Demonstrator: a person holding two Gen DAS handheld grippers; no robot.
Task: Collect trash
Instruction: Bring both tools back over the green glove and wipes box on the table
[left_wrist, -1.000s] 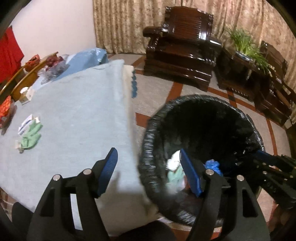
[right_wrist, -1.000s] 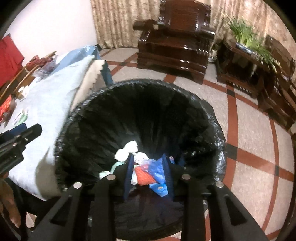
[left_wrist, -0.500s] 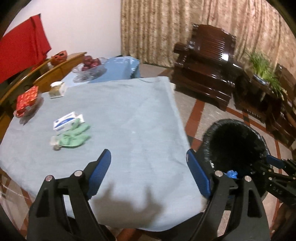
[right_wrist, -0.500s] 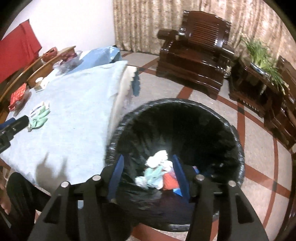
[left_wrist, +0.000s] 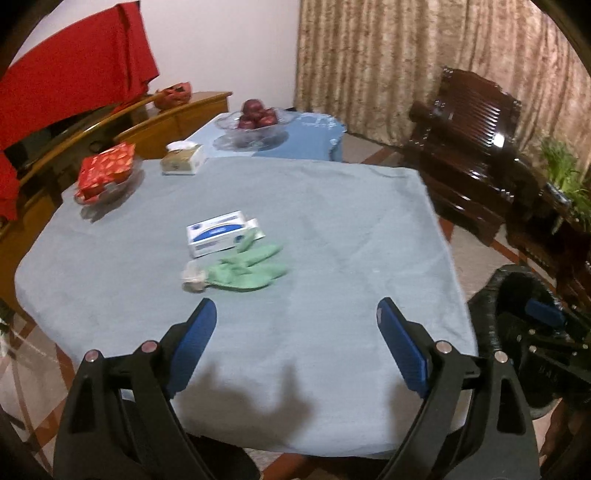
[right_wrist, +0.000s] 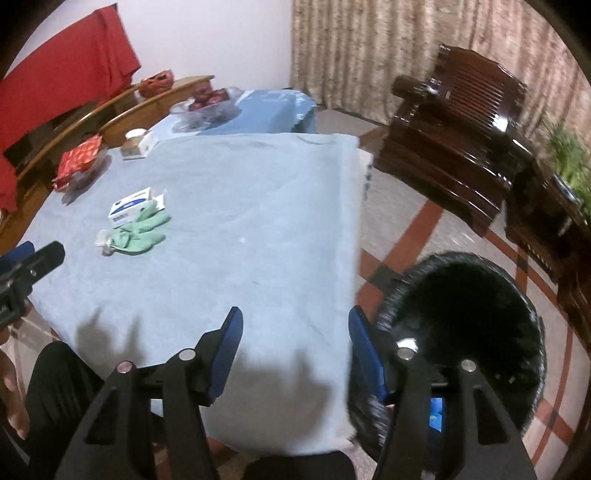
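Over the near edge of the table, both my grippers hang empty: left gripper wide and opening with only cloth between its pads, right gripper narrower, also opening, nothing between. Bin sits on the floor just off the table's right corner; my right finger hides its near rim, and the dark liner swallows most of the inside. A white scrap and something blue show at the bottom, rest unreadable. In the left view the bin is cut off by the frame edge. Remaining trash lies mid-table, left of centre: box, long axis running left-right, tilted up to the right; green wrapper touching its near side, tips fanned toward the right; a blurred pale wad at its left end.
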